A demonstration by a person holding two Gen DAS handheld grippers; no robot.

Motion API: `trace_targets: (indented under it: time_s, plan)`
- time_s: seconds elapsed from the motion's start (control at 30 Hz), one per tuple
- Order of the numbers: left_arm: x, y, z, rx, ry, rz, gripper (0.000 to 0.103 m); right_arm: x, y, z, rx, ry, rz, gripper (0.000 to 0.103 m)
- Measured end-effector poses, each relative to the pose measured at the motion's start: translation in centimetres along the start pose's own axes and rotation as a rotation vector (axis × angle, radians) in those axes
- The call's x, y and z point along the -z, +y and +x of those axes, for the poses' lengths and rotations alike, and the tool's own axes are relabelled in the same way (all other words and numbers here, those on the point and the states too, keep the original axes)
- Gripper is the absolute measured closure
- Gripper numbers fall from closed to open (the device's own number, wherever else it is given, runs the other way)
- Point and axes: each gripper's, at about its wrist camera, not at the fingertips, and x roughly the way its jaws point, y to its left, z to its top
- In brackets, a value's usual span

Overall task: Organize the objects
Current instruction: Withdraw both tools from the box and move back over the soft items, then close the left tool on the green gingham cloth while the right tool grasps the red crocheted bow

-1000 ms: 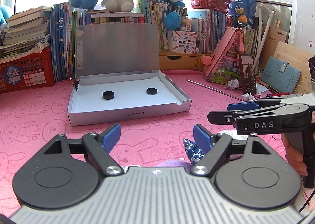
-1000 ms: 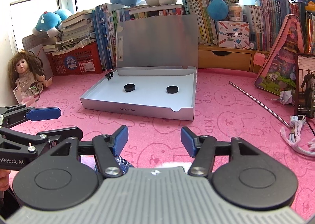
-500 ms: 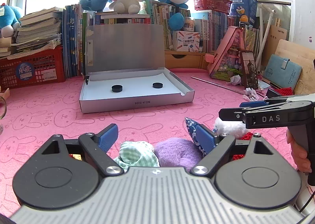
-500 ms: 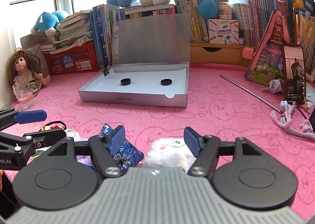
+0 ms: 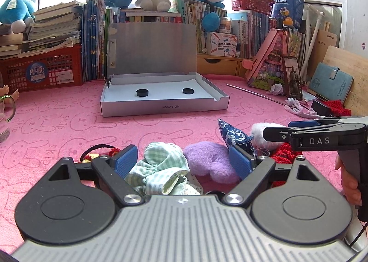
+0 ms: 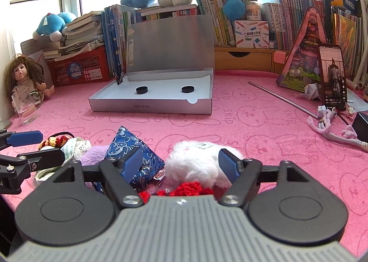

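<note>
A pile of small soft things lies on the pink mat near me. My left gripper (image 5: 182,162) stands open over a green checked cloth piece (image 5: 161,167) and a purple plush (image 5: 207,163). My right gripper (image 6: 180,163) is to its right, its jaws opening around a white fluffy toy (image 6: 195,160), with a blue patterned pouch (image 6: 128,144) behind its left finger and red knit (image 6: 193,187) below. Neither gripper holds anything. Farther back, an open silver box (image 5: 161,107) holds two black discs (image 5: 142,93).
A glass cup (image 6: 24,107) and a doll (image 6: 23,75) stand at the far left. At the right lie a metal rod (image 6: 280,98), a phone (image 6: 333,78) and a tangled cable (image 6: 333,128). Books, baskets and plush toys line the back.
Both grippers have drawn back from the box and sunk. The pile of soft things has come into view between their fingers. Both pairs of jaws stand wider.
</note>
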Motion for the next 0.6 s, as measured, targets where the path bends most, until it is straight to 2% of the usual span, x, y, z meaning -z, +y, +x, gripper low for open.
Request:
trace_targets:
  time_s: [0.33, 0.6]
  plan:
    - [1.8, -0.3, -0.7, 0.006, 0.024, -0.004, 0.013, 1.4, 0.4, -0.9, 0.023, -0.014, -0.02, 0.02]
    - [2.1, 0.1, -0.2, -0.03, 0.029, -0.023, 0.013, 2.6, 0.8, -1.3, 0.03, -0.017, -0.046, 0.018]
